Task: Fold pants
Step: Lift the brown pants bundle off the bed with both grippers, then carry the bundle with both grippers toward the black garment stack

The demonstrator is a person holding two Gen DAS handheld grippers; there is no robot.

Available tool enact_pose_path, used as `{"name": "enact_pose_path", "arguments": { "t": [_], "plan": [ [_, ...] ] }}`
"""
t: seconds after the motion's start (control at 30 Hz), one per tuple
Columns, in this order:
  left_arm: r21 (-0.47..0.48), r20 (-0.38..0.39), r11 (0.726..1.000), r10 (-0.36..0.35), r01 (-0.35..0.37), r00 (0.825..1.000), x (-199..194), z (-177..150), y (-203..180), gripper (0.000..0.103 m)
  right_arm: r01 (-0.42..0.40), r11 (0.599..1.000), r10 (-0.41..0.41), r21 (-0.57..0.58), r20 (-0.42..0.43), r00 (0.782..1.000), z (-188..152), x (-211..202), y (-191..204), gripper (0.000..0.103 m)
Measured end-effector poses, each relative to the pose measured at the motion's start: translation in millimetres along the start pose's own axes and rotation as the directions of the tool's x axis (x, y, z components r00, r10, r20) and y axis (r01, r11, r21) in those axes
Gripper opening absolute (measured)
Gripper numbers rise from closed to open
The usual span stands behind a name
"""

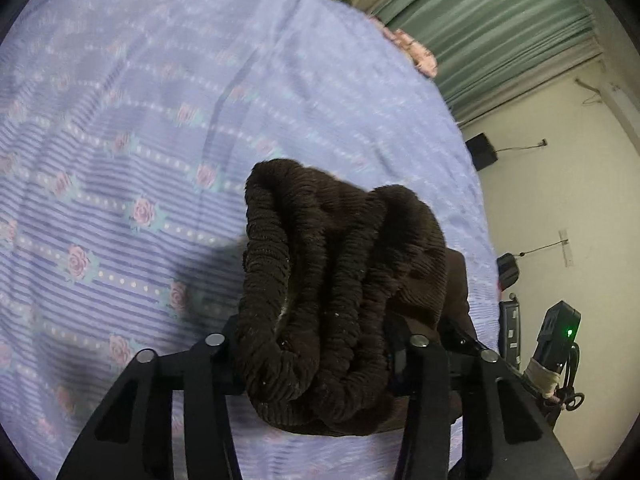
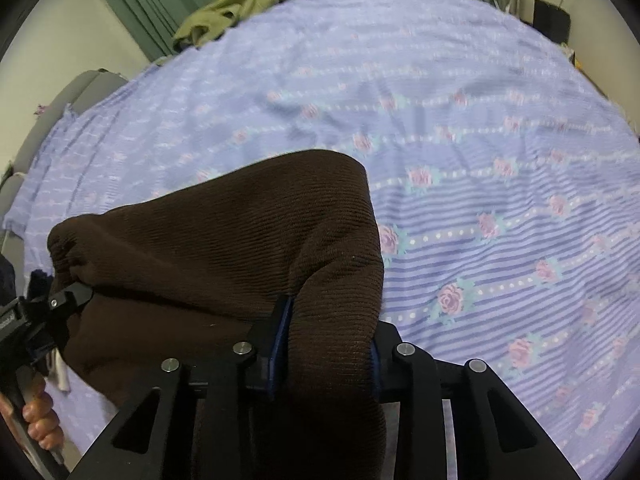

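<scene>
Left wrist view: brown pants (image 1: 340,300) bunch at their gathered waistband between the left gripper (image 1: 316,344) jaws, which pinch it above the purple floral sheet (image 1: 140,120). Right gripper (image 2: 326,344) clamps another thick fold, cloth stretching left between the 2. Green cloth (image 2: 236,8) lies far left.

The left gripper (image 1: 320,344) points steeply downward, its black linkage arms spread to either side; its jaws are closed on a bunched dark brown fabric (image 1: 340,280); seen from the right wrist, it enters at the far left edge, held by a hand (image 2: 40,420) whose fingers (image 2: 38,412) wrap its handle; the right gripper (image 2: 326,344) also angles down, blue-padded jaws pinching a fold of the same cloth.
</scene>
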State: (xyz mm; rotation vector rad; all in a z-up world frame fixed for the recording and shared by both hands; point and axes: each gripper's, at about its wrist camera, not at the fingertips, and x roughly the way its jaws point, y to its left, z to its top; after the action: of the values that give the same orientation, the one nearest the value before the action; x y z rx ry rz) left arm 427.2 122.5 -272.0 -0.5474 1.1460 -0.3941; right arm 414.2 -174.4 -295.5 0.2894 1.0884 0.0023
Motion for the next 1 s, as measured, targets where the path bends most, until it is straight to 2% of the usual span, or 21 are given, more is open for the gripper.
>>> {"name": "enact_pose_path", "arguments": {
  "t": [0.33,0.53,0.67,0.8,0.93,1.0],
  "plan": [
    [0.029,0.105,0.998,-0.050,0.047,0.993,-68.5,-20.6,-41.9,0.041,-0.039,0.998,0.046,-0.046,0.159,0.986,-9.6,-112.7,9.6,0.030],
    [0.039,0.220,0.996,-0.082,0.075,0.972,-127.3,-35.2,-81.9,0.041,-0.037,0.993,0.066,-0.115,0.255,0.965,-11.6,-189.9,23.2,0.030],
    [0.064,0.331,0.994,-0.103,0.086,0.938,-186.8,-51.6,-105.5,0.041,-0.048,0.983,0.104,-0.177,0.322,0.941,-12.6,-242.7,41.1,0.030],
    [0.074,0.440,0.993,-0.114,0.091,0.891,-249.3,-69.2,-117.6,0.041,-0.079,0.968,0.166,-0.236,0.375,0.912,-14.7,-290.3,64.2,0.030],
    [0.078,0.518,0.994,-0.108,0.079,0.849,-303.9,-84.5,-115.4,0.041,-0.114,0.948,0.237,-0.299,0.419,0.876,-23.1,-330.1,94.4,0.030],
    [0.079,0.544,0.994,-0.102,0.071,0.833,-325.3,-89.5,-107.2,0.041,-0.135,0.934,0.278,-0.330,0.437,0.855,-30.4,-346.0,116.0,0.030]
  ]
}}
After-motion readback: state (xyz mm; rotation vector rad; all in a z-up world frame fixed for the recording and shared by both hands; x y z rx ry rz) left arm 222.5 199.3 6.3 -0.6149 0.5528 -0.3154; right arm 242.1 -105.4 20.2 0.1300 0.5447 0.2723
